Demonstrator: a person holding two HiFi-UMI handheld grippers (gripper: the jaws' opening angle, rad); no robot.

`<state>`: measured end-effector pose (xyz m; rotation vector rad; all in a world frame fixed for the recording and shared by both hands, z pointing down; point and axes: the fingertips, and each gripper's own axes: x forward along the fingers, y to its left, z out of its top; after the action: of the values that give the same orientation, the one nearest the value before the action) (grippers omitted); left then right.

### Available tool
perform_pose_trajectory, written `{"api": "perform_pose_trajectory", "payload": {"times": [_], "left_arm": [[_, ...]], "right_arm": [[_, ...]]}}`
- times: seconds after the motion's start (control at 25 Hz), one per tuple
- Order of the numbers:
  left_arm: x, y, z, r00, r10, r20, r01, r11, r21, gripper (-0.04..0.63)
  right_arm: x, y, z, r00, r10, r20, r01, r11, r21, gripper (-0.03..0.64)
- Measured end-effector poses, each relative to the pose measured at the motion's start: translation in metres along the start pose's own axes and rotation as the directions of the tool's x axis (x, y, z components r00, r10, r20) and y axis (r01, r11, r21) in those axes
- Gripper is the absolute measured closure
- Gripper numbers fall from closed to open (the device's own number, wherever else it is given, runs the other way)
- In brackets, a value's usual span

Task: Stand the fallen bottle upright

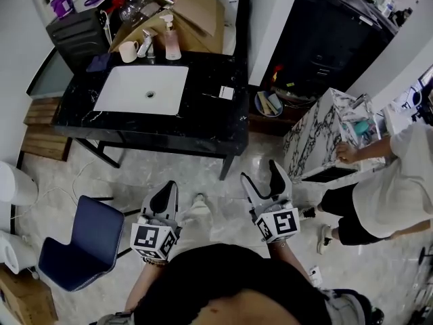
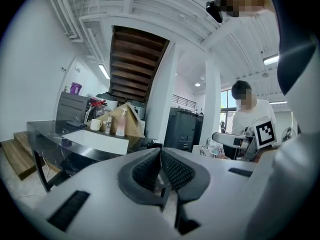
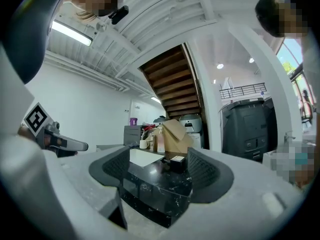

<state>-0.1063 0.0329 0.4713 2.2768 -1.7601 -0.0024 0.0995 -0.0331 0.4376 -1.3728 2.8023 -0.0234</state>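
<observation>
1. Black bench (image 1: 210,124) is well ahead of me. On it, the pink bottle (image 1: 172,38) stands upright behind the sink (image 1: 142,90).
2. Left tongs (image 1: 166,193) are pressed together, empty; right tongs (image 1: 262,180) gape, empty.
3. No fallen bottle shows, so the job looks done.

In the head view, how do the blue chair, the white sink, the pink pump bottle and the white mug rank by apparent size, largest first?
1 and 2. blue chair and white sink: they look about alike. The chair is nearer to the camera, so I do not rank them.
3. pink pump bottle
4. white mug, slightly smaller
</observation>
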Motion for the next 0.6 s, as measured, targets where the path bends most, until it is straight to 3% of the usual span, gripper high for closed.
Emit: {"api": "perform_pose_trajectory", "payload": {"times": [0.2, 0.6], "left_arm": [[0.039, 0.03, 0.021, 1.0, -0.009, 0.006, 0.009, 1.0, 0.006, 0.589], [0.111, 0.086, 0.047, 1.0, -0.019, 0.002, 0.019, 1.0, 0.001, 0.589]], "right_arm": [[0.048, -0.012, 0.01, 1.0, 0.008, -0.009, -0.008, 0.999, -0.05, 0.262], [0.137, -0.044, 0.013, 1.0, -0.017, -0.021, 0.016, 0.998, -0.055, 0.262]]}}
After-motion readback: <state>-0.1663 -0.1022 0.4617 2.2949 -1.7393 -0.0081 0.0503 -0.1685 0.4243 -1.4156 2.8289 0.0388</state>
